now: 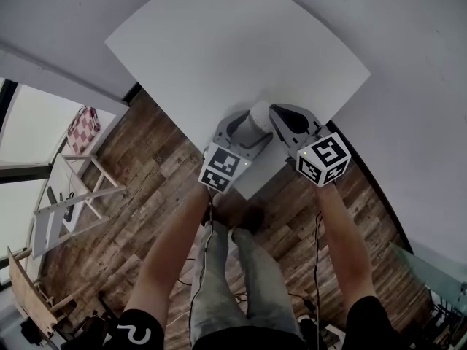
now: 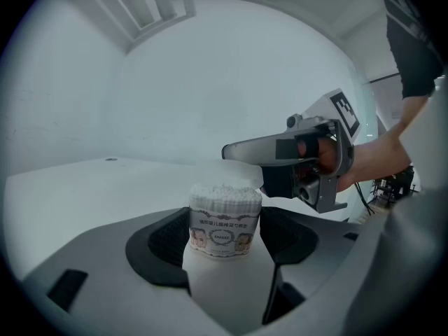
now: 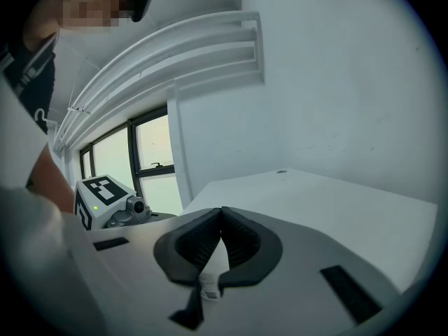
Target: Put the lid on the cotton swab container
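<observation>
The left gripper (image 2: 225,235) clamps the lower body of the cotton swab container (image 2: 224,215), which stands upright with its packed swab tips uncovered, above the near corner of the white table (image 1: 241,42). The right gripper (image 3: 221,238) has its jaws pressed almost together on a thin white edge that appears to be the lid (image 2: 242,173). The left gripper view shows the lid only as a faint translucent shape just above and behind the swab tips, and whether it touches the container cannot be made out.
</observation>
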A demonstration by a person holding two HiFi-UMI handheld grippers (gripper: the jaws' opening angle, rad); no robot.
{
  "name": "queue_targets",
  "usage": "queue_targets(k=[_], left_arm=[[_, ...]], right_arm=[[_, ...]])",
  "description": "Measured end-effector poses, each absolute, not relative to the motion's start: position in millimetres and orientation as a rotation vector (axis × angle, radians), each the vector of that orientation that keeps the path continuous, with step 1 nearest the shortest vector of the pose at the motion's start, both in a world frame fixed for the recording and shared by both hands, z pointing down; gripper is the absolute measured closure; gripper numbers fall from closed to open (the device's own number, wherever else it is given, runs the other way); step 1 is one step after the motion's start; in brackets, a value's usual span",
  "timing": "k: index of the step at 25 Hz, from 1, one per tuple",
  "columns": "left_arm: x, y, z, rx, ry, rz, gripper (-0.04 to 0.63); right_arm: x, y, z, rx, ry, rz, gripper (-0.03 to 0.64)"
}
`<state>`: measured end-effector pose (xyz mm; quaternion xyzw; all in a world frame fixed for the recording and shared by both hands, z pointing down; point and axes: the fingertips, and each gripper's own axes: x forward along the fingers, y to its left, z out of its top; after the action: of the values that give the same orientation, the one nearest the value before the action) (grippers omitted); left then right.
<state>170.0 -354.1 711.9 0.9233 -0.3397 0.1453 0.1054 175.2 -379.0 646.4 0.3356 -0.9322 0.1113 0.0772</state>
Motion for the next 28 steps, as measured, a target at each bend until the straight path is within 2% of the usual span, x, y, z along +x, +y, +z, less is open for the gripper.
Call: queue_targets(k=[28], left_arm=[[171, -353, 709, 2.725, -0.998, 0.407, 0.259]], right_arm=[[157, -365, 657, 0.922, -2.746, 0.212, 0.603]])
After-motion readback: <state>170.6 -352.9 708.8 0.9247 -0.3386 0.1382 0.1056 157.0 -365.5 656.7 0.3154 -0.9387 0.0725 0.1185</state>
